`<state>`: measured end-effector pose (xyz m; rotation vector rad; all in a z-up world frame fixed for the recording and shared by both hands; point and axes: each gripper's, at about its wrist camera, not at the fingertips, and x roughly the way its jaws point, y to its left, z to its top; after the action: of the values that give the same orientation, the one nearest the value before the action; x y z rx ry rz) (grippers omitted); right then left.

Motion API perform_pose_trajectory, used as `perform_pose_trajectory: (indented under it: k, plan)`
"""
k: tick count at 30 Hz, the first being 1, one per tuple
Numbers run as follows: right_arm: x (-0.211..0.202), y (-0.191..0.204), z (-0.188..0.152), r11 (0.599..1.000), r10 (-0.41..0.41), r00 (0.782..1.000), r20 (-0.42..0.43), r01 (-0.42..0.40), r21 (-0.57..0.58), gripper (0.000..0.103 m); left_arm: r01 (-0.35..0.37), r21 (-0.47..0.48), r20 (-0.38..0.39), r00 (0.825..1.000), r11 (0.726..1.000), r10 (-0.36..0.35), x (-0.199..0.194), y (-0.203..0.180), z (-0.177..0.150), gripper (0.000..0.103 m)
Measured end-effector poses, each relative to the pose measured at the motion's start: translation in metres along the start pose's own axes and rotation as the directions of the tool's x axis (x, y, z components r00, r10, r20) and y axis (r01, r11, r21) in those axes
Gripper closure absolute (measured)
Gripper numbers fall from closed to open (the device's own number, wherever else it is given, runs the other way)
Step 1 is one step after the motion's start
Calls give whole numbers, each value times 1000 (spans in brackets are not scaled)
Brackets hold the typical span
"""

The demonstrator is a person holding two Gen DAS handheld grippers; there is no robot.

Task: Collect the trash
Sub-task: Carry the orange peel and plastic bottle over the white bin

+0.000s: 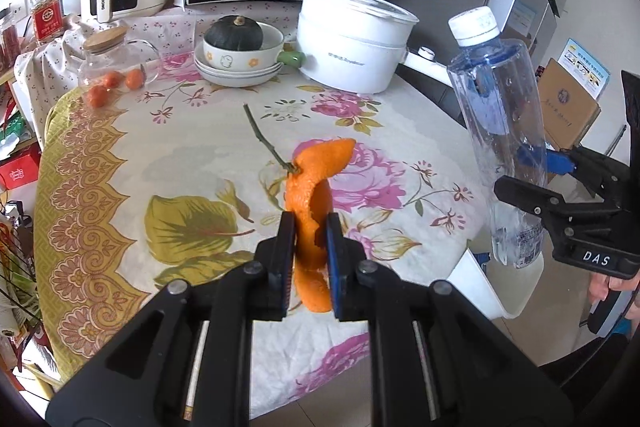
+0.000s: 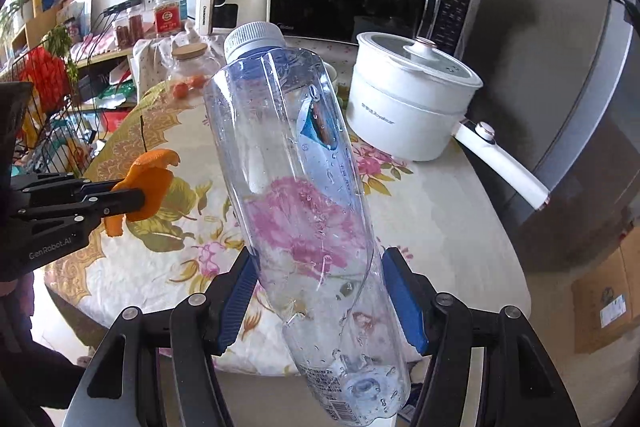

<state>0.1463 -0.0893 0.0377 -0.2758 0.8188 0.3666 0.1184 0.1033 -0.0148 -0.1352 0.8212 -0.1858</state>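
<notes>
Two tongs grip orange peel (image 1: pixel 310 211) and plastic bottle (image 2: pixel 296 187).

orange peel (image 1: pixel 310 199) held aloft, clear empty bottle (image 2: pixel 296 187) tilted

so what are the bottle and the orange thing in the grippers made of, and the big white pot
Clear bottle with white screw cap: thin transparent plastic, glossy, with droplets inside; the tablecloth shows through it.
Curled orange peel with a green stem: citrus rind, matte and dimpled.
White lidded pot: smooth, slightly shiny white shell, probably plastic or coated metal; the lid looks like glass with a white rim.
</notes>
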Motion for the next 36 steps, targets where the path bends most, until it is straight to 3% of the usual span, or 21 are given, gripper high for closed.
perform_pose_trajectory:
  k: [11,22,36]
  plan:
    - [-41,-52,-56,992,-38,999,22,35,124,38,112,83,-59,992,990,-107,25,-68,-17,87]
    - [-67,-112,-100,961,-102,995,3,98,259,38,239,226,-132,968,944,-213,51,-166,-35,87]
    - [-76,-175,-150,924,-195,979,-57,203,323,37,333,267,-168,940,904,-297,93,-248,-43,86]
